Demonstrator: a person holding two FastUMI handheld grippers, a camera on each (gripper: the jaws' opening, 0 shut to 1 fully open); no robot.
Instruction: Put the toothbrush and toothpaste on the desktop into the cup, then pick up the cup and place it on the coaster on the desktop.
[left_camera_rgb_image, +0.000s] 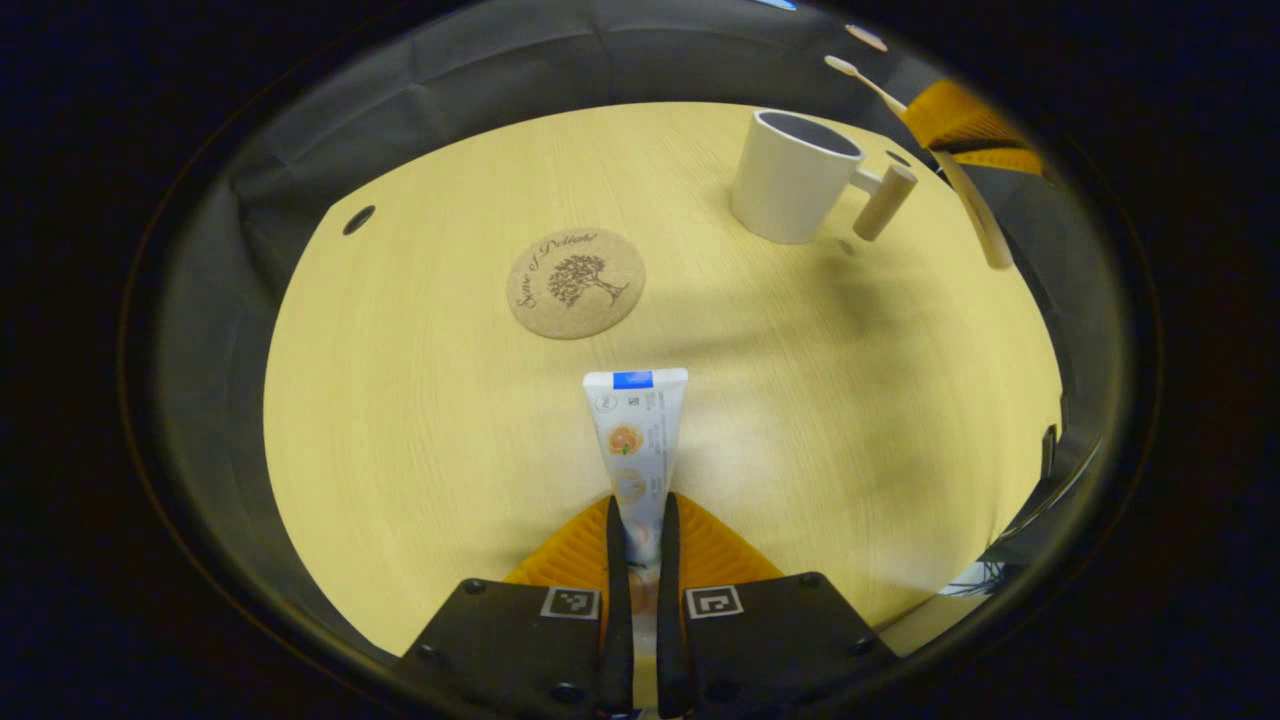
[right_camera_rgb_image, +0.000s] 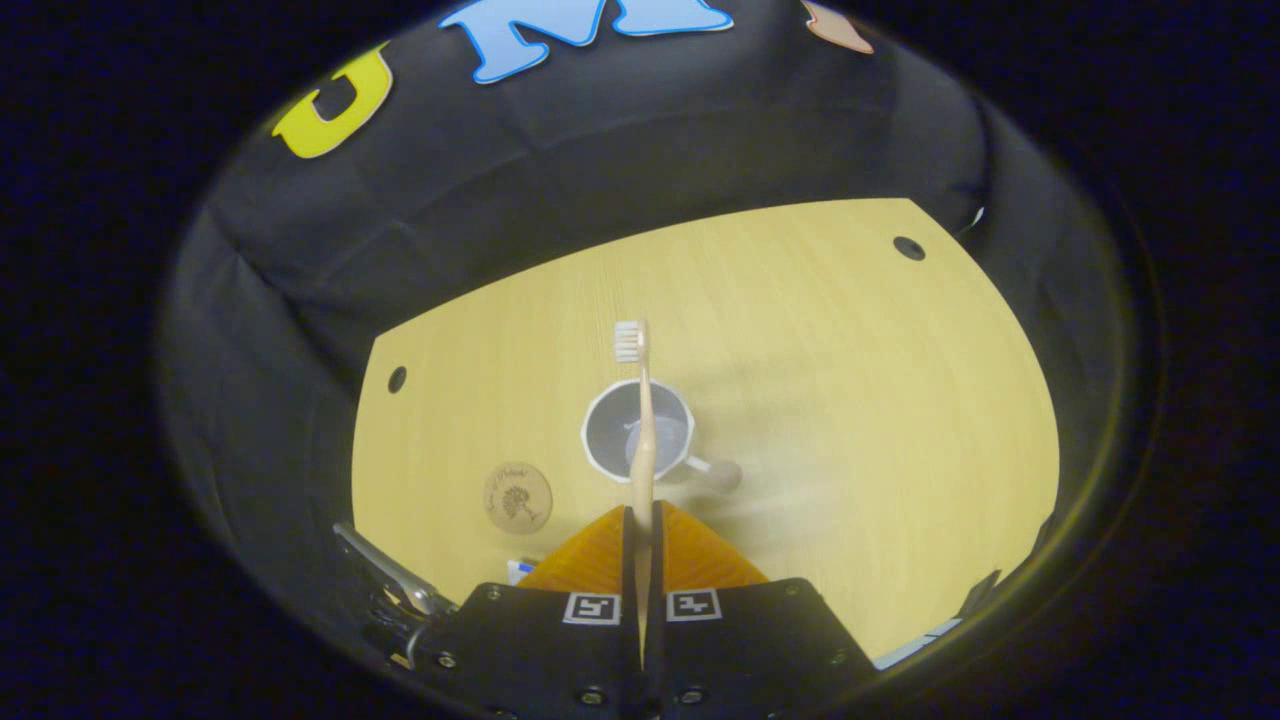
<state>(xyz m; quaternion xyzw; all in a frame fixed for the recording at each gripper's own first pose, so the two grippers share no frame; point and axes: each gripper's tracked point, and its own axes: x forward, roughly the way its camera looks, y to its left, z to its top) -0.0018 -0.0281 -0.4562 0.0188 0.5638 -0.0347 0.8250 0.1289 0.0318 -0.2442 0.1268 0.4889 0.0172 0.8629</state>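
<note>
In the left gripper view my left gripper (left_camera_rgb_image: 641, 520) is shut on a white toothpaste tube (left_camera_rgb_image: 637, 440), which points forward over the desktop. Ahead lie the round cork coaster (left_camera_rgb_image: 576, 282) and, far right, the white cup (left_camera_rgb_image: 793, 176) with its wooden handle. The beige toothbrush (left_camera_rgb_image: 960, 175) hangs above the cup's right side, held by the other orange gripper (left_camera_rgb_image: 962, 128). In the right gripper view my right gripper (right_camera_rgb_image: 641, 520) is shut on that toothbrush (right_camera_rgb_image: 642, 420), bristles outward, high over the open cup (right_camera_rgb_image: 640, 432). The coaster (right_camera_rgb_image: 517, 497) lies lower left of the cup.
The light wooden desktop (left_camera_rgb_image: 420, 400) has small dark holes near its corners (right_camera_rgb_image: 908, 247) and is ringed by the black cloth wall. Metal parts of the left gripper (right_camera_rgb_image: 385, 580) and the toothpaste's blue end show at lower left in the right gripper view.
</note>
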